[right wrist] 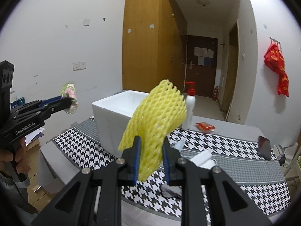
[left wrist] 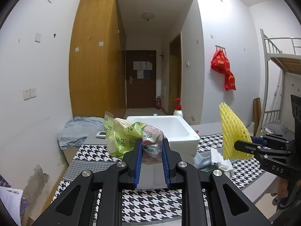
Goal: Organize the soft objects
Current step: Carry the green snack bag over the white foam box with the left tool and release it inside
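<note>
My left gripper [left wrist: 152, 141] is shut on a crumpled clear plastic bag with a pink floral print [left wrist: 152, 141] and holds it above the table. It shows at the left of the right wrist view [right wrist: 70, 98]. My right gripper [right wrist: 151, 141] is shut on a yellow foam net sleeve [right wrist: 157, 120], held up in the air; it shows at the right of the left wrist view [left wrist: 234, 131]. A white foam box [left wrist: 175, 130] stands open on the table beyond both grippers. A green printed bag [left wrist: 120, 137] sits left of the box.
The table has a black-and-white houndstooth cloth [right wrist: 235, 150]. On it lie a white pump bottle with a red top [right wrist: 190, 107], a red packet [right wrist: 205, 127], a dark phone [right wrist: 264, 146], white foam pieces [left wrist: 220, 158] and a white cable [right wrist: 180, 144]. A bunk bed [left wrist: 278, 56] stands at the right.
</note>
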`<state>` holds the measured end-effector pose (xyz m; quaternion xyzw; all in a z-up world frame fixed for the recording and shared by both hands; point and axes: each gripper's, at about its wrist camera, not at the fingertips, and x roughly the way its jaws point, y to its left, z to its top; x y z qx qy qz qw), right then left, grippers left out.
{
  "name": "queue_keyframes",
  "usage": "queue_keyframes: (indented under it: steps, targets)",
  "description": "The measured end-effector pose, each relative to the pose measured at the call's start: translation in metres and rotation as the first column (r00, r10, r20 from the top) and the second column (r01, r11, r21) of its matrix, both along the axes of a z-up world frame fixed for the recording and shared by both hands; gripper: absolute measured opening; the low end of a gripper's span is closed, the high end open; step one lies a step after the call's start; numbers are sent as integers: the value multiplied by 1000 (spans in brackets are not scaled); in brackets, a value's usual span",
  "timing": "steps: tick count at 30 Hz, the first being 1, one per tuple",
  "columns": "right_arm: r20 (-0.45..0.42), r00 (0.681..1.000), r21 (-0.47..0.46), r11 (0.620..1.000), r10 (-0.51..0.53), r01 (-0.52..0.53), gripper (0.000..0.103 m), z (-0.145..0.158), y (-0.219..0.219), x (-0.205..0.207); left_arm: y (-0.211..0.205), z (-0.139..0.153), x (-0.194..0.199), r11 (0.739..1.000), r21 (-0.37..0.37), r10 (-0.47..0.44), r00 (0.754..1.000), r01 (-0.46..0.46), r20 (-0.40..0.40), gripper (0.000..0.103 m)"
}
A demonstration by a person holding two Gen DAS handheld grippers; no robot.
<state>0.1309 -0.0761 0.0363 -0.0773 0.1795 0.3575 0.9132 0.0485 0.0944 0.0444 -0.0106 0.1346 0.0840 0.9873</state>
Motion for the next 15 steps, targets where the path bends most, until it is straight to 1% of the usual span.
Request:
queue_keyframes:
  steps: [9, 15]
  targets:
    - [-3, 999, -5, 999, 33, -33, 25, 6, 22, 9, 10, 8, 7, 1000, 18, 13, 1000, -13, 1, 21]
    - [-18, 999, 5, 1000, 26, -26, 25, 9, 29, 20, 20, 11, 17, 999, 18, 27, 1000, -27, -8, 21]
